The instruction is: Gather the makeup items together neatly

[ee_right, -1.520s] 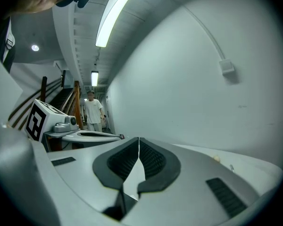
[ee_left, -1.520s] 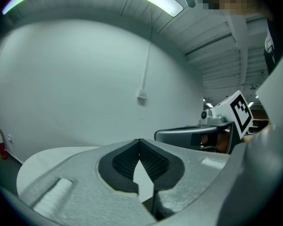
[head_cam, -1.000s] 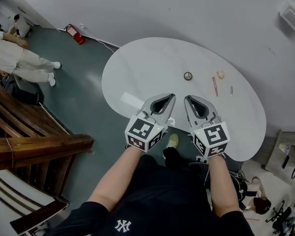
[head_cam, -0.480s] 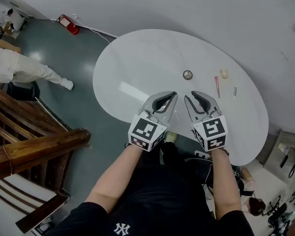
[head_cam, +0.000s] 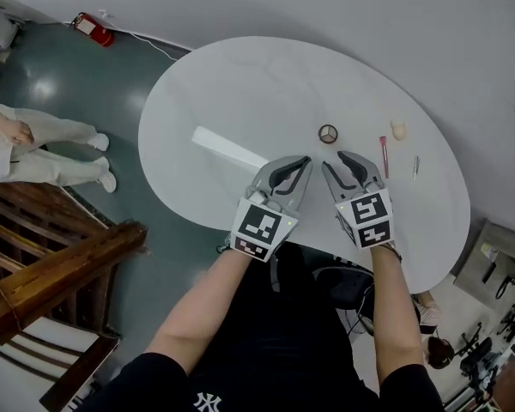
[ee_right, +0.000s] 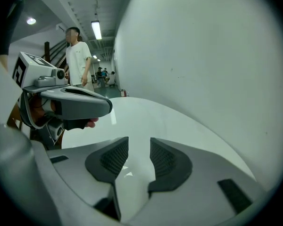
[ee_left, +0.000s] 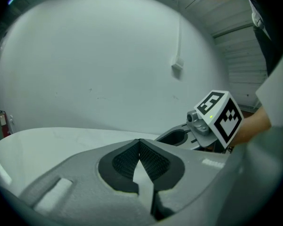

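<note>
On the white oval table (head_cam: 240, 93) lie a round dark compact (head_cam: 328, 133), a pink tube (head_cam: 383, 144), a beige sponge (head_cam: 398, 130) and a thin silvery stick (head_cam: 415, 166), all right of centre. My left gripper (head_cam: 304, 160) (ee_left: 139, 141) hangs over the near edge, shut and empty. Beside it my right gripper (head_cam: 337, 160) (ee_right: 139, 142) is open; its jaws have just been opening, with nothing between them. The compact lies just beyond both tips. The makeup items show in neither gripper view.
A pale wall stands close behind the table. Left of the table are green floor, a red fire extinguisher (head_cam: 90, 28), a standing person (head_cam: 26, 148) and wooden stairs (head_cam: 60, 269). Another person (ee_right: 79, 55) stands beyond the table's far end.
Both grippers have moved forward and down toward the table's near edge. The right jaws have gone from shut to apart. The left jaws stay shut.
</note>
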`<action>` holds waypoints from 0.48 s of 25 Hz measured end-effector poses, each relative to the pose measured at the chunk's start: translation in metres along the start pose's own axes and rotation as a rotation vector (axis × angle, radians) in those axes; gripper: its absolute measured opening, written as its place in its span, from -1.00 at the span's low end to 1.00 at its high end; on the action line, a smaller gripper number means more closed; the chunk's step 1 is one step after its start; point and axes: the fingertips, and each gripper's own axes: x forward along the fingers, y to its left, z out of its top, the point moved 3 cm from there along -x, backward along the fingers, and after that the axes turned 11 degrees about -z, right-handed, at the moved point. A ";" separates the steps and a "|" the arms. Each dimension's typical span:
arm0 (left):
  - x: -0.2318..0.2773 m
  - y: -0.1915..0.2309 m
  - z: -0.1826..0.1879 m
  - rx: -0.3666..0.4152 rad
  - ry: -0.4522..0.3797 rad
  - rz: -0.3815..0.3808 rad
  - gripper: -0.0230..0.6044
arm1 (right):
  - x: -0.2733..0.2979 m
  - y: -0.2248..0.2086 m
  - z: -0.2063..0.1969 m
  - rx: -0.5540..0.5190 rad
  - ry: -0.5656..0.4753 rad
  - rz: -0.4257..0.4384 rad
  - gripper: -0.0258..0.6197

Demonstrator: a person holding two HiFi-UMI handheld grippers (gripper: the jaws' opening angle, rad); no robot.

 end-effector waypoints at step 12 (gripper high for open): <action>0.038 0.033 -0.023 -0.026 0.064 -0.029 -0.90 | 0.070 -0.025 -0.028 -0.089 0.146 0.022 -0.25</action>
